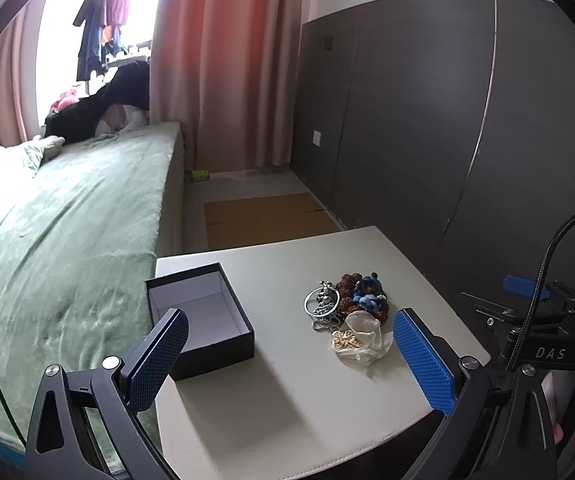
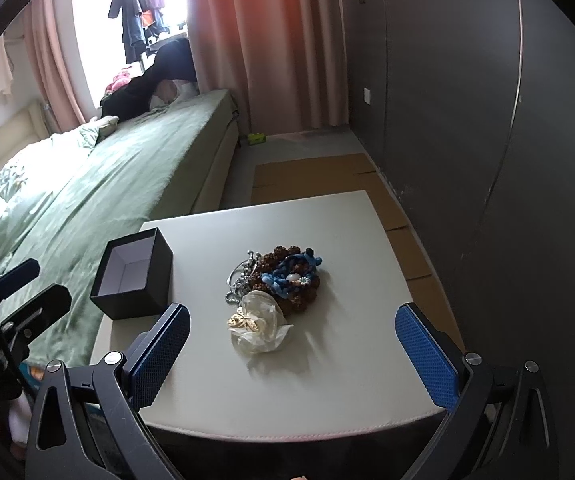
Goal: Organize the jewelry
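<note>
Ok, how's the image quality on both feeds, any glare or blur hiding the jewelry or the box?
Left wrist view: window blown out white, strong fisheye bending at the edges, yet the jewelry pile and open box read sharp. Right wrist view: same blown-out window, the pile casting a soft shadow on the table, the box clear inside.

**A bedroom in a home**

A bed (image 1: 67,216) with a green cover fills the left side, a rumpled quilt (image 2: 27,172) at its head; pink curtains (image 1: 223,60) frame a bright window (image 2: 87,40); clothes (image 1: 103,12) hang before the glass; a dark wardrobe (image 1: 427,120) lines the right wall; a wall socket (image 1: 316,137) sits beside the curtains; flattened cardboard (image 1: 263,216) lies on the floor; a small white worktop (image 2: 327,240) stands beside the bed.
</note>
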The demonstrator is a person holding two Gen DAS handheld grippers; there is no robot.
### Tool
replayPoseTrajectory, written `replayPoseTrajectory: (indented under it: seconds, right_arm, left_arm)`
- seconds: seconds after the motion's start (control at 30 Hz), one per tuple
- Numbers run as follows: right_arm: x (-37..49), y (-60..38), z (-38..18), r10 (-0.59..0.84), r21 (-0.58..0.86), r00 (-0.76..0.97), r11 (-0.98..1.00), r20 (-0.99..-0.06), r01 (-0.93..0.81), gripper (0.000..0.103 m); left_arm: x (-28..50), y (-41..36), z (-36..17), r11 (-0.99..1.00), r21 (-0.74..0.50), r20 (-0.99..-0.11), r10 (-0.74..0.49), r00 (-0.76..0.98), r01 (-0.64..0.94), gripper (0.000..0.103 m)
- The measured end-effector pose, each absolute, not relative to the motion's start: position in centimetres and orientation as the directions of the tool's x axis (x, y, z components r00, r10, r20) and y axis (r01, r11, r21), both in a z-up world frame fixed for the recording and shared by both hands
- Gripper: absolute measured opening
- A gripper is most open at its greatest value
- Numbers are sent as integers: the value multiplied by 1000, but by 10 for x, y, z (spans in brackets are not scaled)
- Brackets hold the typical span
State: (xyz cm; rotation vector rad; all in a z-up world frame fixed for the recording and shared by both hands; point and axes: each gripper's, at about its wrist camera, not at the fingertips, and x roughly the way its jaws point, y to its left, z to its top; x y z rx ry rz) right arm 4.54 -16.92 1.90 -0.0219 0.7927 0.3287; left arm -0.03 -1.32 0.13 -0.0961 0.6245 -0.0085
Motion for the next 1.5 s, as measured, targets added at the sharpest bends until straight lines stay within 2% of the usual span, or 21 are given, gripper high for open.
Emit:
replayPoseTrajectory:
  seconds: [1.03,1.5]
  right_arm:
    - [46,-170,19,282,109,650,950,-706,-294,103]
    - [55,-182,20,315,188,639,947,-702,-260,103]
  left_arm:
    - [-3,-10,1,995,-101,-581,-42,813,-21,102]
    - [13,-16,-2,991,-132,-588,-68,806,-12,102]
